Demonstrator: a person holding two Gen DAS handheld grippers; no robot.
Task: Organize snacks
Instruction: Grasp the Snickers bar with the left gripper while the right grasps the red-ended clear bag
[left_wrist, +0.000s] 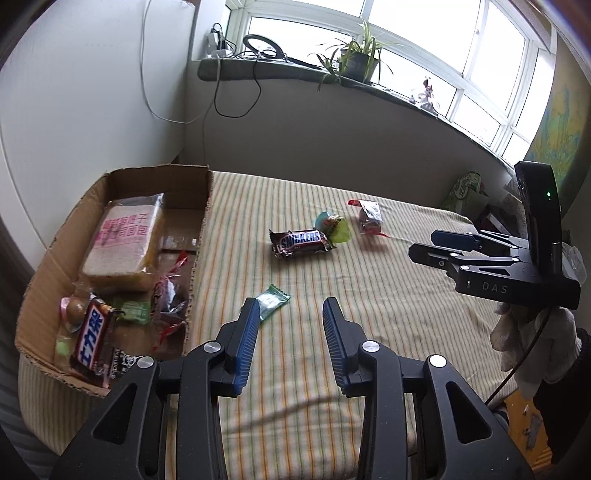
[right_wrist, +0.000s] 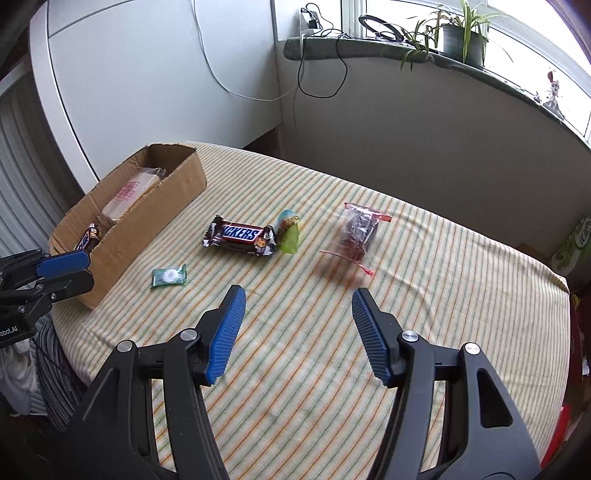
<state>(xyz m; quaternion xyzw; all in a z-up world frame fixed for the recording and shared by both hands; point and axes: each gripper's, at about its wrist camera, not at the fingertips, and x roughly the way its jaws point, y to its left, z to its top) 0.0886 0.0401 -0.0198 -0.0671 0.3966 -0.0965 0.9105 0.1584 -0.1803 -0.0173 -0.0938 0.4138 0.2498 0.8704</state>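
Snacks in crinkly wrappers lie loose beside the brown cardboard box (left_wrist: 199, 236), the small green mint packet (right_wrist: 169, 276) nearest it; both grippers' jaws hang wide and empty, seemingly ready to collect them

Snickers bar (right_wrist: 240, 235), green candy (right_wrist: 169, 276) and clear packet (right_wrist: 357, 230) lie outside the half-filled cardboard box (right_wrist: 147, 218).

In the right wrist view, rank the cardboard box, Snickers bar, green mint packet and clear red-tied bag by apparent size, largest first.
1. Cardboard box, by far the largest.
2. Snickers bar and clear red-tied bag: they look alike in size, and the bag is blurred, so I won't rank them.
3. Green mint packet, the smallest.
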